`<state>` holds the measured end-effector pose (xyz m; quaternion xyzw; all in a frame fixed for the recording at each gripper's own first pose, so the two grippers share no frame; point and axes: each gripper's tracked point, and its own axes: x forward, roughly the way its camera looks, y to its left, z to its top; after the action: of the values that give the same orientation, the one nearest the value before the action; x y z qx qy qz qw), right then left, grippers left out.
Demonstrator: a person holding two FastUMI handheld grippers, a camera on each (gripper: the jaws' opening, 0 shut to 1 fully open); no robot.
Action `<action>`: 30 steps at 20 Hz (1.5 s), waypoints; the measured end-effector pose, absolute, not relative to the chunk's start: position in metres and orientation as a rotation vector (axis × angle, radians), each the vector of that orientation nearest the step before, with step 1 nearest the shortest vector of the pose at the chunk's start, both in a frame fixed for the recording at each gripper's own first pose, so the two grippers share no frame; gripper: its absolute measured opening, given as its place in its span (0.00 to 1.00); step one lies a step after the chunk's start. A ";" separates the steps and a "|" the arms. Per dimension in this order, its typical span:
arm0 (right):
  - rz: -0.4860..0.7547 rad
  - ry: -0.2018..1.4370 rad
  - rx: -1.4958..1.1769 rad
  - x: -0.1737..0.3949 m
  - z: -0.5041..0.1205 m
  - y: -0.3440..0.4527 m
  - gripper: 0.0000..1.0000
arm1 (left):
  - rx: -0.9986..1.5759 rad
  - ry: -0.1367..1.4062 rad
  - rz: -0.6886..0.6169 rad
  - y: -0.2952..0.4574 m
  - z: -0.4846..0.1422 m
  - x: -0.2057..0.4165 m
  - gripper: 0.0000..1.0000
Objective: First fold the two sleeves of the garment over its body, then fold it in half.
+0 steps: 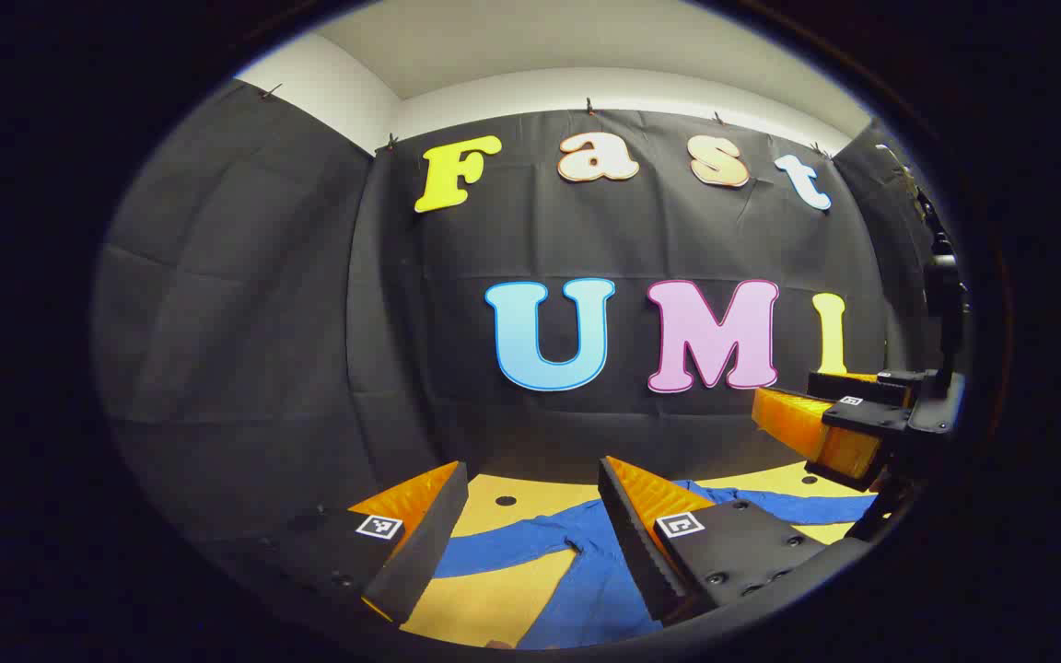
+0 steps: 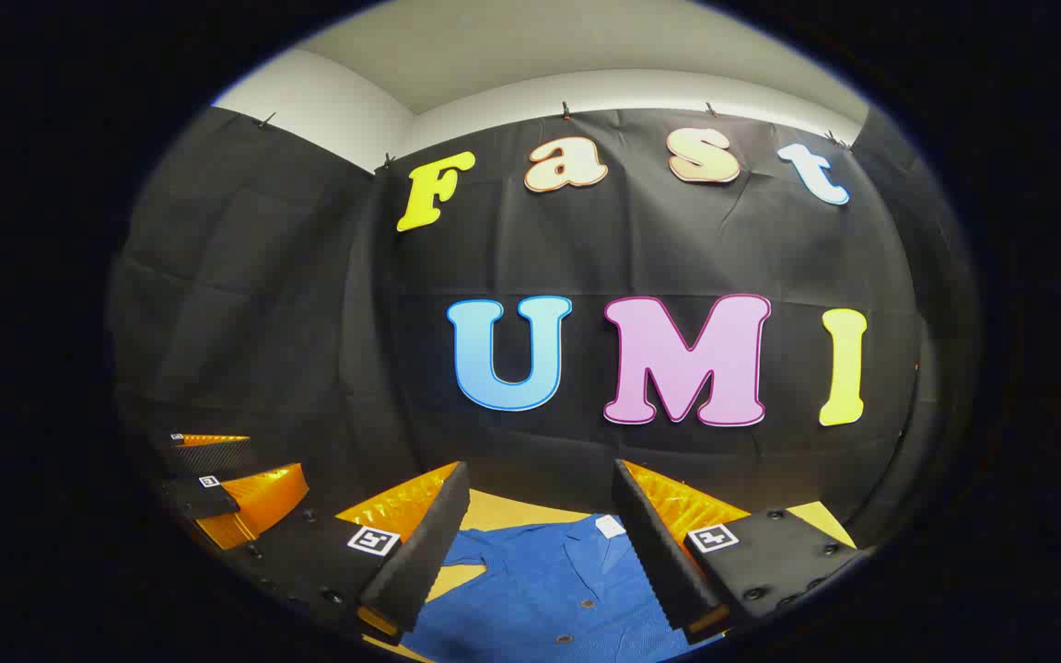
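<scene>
Two grippers hang wide open and empty above the blue buttoned cloth shirt, which lies flat on the tan wooden table: left gripper over a spread sleeve, right gripper near the collar. No fold appears begun; next, probably, descend and pinch a sleeve.

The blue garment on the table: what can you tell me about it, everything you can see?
The blue garment is a shirt of thin woven-looking cloth, lying flat on a tan table. The right gripper view shows its collar with a small white tag, and a buttoned front with dark buttons. The left gripper view shows a sleeve spread out sideways, not yet folded over the body. Both grippers hang open above it; neither appears to touch it.
</scene>
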<state>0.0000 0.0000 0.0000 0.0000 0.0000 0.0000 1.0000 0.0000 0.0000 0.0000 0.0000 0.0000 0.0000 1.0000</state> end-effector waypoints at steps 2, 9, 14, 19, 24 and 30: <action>-0.007 -0.002 0.001 -0.001 0.000 -0.004 0.89 | -0.002 0.002 -0.007 -0.001 0.000 0.000 0.83; -0.066 -0.043 -0.004 -0.009 0.014 -0.021 0.88 | -0.029 -0.014 -0.037 -0.011 0.001 0.000 0.82; -0.117 -0.029 0.023 -0.027 0.010 -0.029 0.97 | -0.085 0.038 -0.090 -0.029 -0.012 0.007 0.82; -0.166 -0.013 0.029 -0.040 0.007 -0.049 0.97 | -0.088 0.045 -0.139 -0.049 -0.015 0.013 0.82; -0.216 -0.006 0.030 -0.052 0.006 -0.069 0.88 | -0.085 0.062 -0.171 -0.064 -0.018 0.026 0.82; -0.237 0.014 0.051 -0.064 0.004 -0.086 0.88 | 0.001 0.036 -0.188 -0.073 -0.021 0.039 0.82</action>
<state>-0.0639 -0.0858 0.0043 0.0253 0.0068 -0.1184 0.9926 0.0387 -0.0730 -0.0208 0.0005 0.0178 -0.0941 0.9954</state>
